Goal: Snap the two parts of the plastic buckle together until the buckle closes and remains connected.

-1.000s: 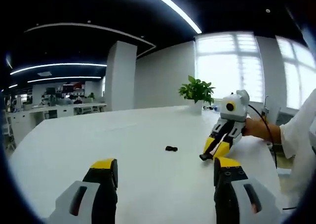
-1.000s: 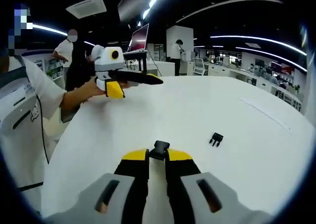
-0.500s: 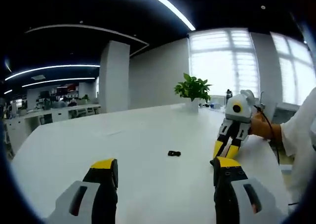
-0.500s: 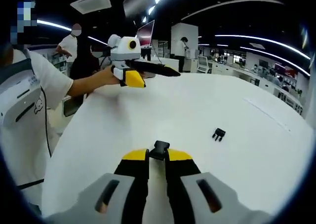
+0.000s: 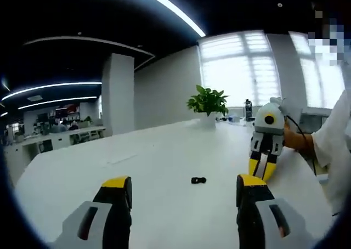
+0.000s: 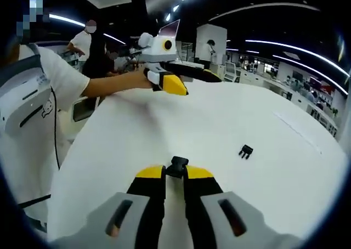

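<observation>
Big white table point(image 5: 164, 167) takes up most of both views, and you've got bare surface on every side of the parts. In the left gripper view the far edge runs under the windows, with a potted plant point(image 5: 207, 102) sitting near it. In the right gripper view the near-left edge curves down past your sleeve point(image 6: 52, 81), and the far side runs off toward the office desks.

Your left gripper point(image 5: 184, 186) is held above the table with its jaws wide apart and nothing between them. Seen from the right gripper view, the same left gripper point(image 6: 186, 81) is out over the far-left part of the table, well apart from both buckle pieces.

Your right gripper point(image 6: 174, 174) has its jaws nearly closed, pinching one black buckle part point(image 6: 176, 165) at the tips; that part sticks out just past the yellow pads. In the left gripper view the right gripper point(image 5: 265, 164) comes in from the right, pointing down toward the table, but you can't make out the held part there.

The other buckle half point(image 6: 245, 151) lies loose on the table, ahead and right of the right gripper, not touching anything. In the left gripper view it point(image 5: 198, 180) sits between your jaws' line of sight, beyond the tips, near the right gripper
</observation>
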The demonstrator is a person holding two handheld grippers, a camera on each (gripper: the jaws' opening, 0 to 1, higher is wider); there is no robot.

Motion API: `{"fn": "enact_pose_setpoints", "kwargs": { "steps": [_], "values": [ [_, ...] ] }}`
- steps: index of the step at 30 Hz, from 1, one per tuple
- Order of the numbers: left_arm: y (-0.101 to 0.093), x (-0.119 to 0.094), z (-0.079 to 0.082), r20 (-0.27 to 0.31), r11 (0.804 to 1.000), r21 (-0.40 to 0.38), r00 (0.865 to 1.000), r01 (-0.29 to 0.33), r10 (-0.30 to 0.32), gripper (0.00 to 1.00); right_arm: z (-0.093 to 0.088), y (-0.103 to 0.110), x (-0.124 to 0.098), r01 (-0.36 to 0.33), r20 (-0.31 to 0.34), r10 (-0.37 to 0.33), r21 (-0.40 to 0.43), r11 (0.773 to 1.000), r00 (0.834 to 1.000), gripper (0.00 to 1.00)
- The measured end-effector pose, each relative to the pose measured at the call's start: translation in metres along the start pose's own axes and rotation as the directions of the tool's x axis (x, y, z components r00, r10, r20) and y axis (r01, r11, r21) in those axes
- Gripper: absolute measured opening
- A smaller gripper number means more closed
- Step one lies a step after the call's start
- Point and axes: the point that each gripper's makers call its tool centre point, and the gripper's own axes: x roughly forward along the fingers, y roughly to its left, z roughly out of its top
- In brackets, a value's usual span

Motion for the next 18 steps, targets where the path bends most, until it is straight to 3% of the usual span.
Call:
{"fn": "enact_pose_setpoints", "kwargs": {
  "steps": [7,18],
  "values": [
    [-0.006,0.02,-0.002,0.002,0.995,-0.007,0.995,0.095,-0.095,0.79,0.0,0.005,-0.002,-0.01,0.004,0.01,-0.014,1.0,1.0,0.12],
    [-0.005,0.043,-0.01,-0.022,0.987,0.022,0.987,0.159,-0.159,0.8,-0.006,0.004,-0.002,-0.021,0.004,0.021,-0.006,1.0,1.0,0.12]
  ]
}}
